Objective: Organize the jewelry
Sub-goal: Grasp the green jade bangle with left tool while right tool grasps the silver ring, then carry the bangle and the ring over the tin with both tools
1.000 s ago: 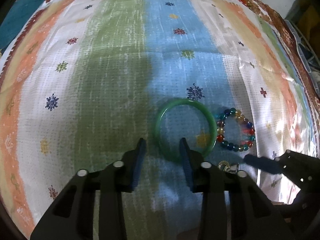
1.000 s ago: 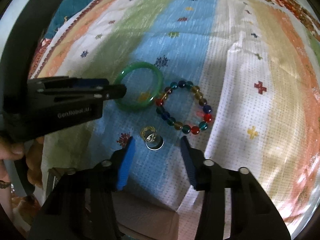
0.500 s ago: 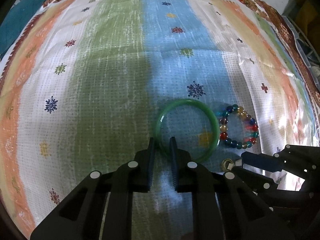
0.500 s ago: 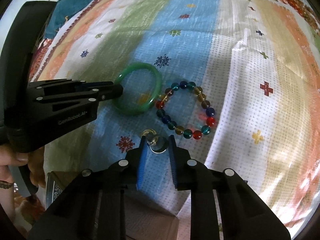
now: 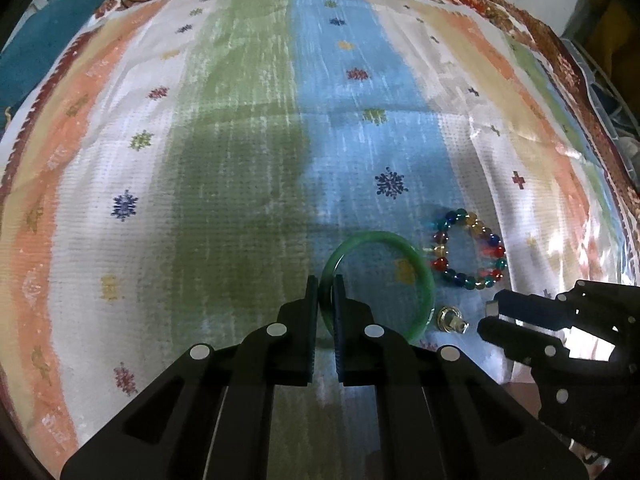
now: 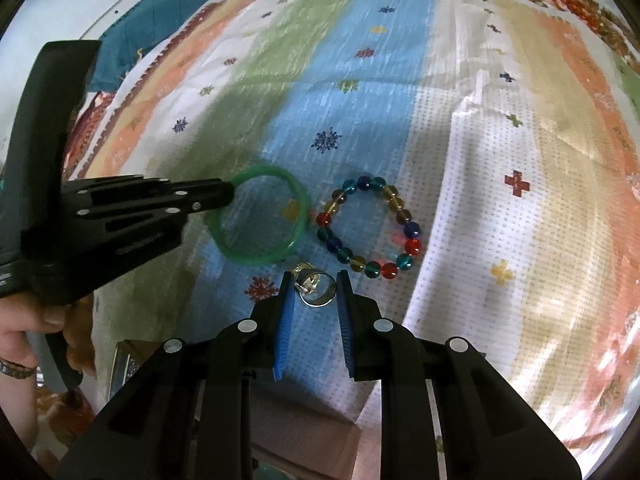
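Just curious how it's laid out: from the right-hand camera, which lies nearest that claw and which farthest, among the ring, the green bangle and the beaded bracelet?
1. Ring: between the right claw's fingers.
2. Green bangle: just beyond, to the left.
3. Beaded bracelet: beyond, to the right; nearly as close as the bangle, too close to call.

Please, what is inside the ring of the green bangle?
Inside the green bangle only the striped cloth shows, with a small yellow motif. The left gripper pinches the bangle's near rim and covers the cloth just under that spot.
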The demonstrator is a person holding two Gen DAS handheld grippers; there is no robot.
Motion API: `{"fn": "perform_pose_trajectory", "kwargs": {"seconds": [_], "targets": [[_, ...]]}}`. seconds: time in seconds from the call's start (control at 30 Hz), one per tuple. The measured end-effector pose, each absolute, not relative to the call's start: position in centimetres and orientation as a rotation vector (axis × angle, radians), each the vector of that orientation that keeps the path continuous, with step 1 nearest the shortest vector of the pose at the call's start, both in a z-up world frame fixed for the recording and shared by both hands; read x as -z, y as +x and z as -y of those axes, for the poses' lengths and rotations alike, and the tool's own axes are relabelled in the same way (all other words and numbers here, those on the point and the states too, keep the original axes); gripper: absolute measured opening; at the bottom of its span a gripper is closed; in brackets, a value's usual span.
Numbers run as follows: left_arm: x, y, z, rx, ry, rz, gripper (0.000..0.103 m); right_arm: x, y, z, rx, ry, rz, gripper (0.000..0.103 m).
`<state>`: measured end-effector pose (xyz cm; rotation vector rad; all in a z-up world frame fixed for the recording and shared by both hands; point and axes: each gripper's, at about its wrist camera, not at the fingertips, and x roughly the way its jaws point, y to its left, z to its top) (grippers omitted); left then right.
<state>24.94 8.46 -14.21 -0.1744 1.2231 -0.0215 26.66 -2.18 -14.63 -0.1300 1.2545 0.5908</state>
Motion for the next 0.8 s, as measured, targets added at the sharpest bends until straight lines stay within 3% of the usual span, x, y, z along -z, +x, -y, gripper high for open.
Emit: {"fn": "perform_pose_trajectory", "kwargs": {"seconds": [0.8], "targets": [[8.2,21.6,-8.2,0.023,-0.230,-1.118,0.007,10.3,23.3,4.9,-0.487,-0.119,-1.165,0.022]]}}
